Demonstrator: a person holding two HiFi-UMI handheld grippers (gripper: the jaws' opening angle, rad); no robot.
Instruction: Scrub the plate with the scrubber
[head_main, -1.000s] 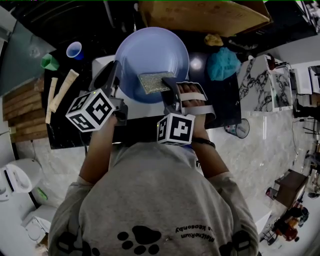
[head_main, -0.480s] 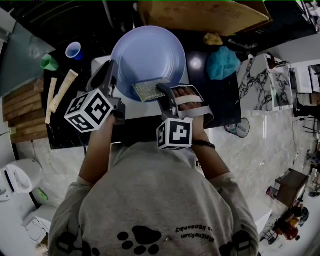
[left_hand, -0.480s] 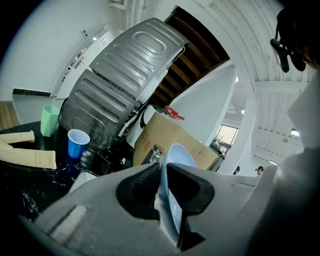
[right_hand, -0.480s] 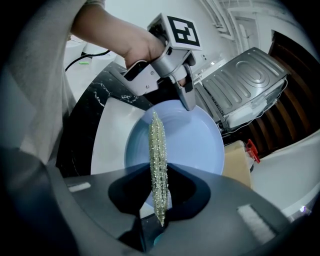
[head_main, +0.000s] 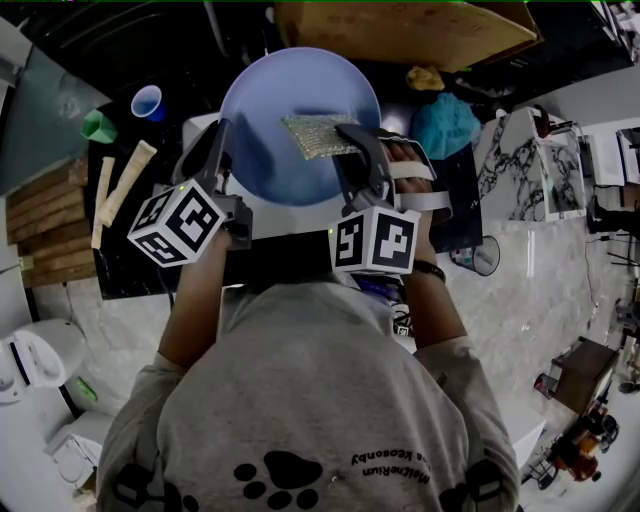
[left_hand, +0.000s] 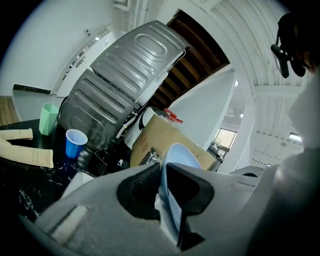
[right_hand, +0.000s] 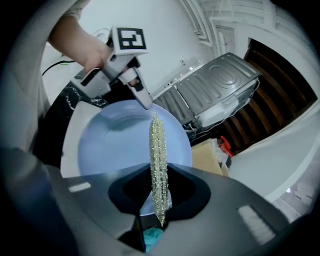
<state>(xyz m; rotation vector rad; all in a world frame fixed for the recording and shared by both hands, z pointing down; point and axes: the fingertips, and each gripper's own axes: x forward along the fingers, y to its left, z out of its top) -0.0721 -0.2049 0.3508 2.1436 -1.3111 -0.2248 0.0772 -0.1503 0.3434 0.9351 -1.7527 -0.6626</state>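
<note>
Left gripper (head_main: 224, 136) (left_hand: 162, 182): grey, two-jaw, pointing almost level. Its jaws have just been closing and clamp the rim of the light blue round plate (head_main: 290, 95), which stands edge-on between the pads. The left hand (head_main: 238, 234) sits below the black-and-white marker cube (head_main: 180, 222).

Right gripper (head_main: 348, 134) (right_hand: 159, 192): pitched downward, jaws closed on the silvery mesh scrubber pad (head_main: 315, 136). The right hand (head_main: 410, 172) is strapped to the grip. Both forearms (head_main: 195, 300) extend forward from the torso.

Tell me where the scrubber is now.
In the head view, the scrubber lies against the upper right part of the blue plate, clamped in the right gripper, across from the left gripper holding the plate's left rim.
</note>
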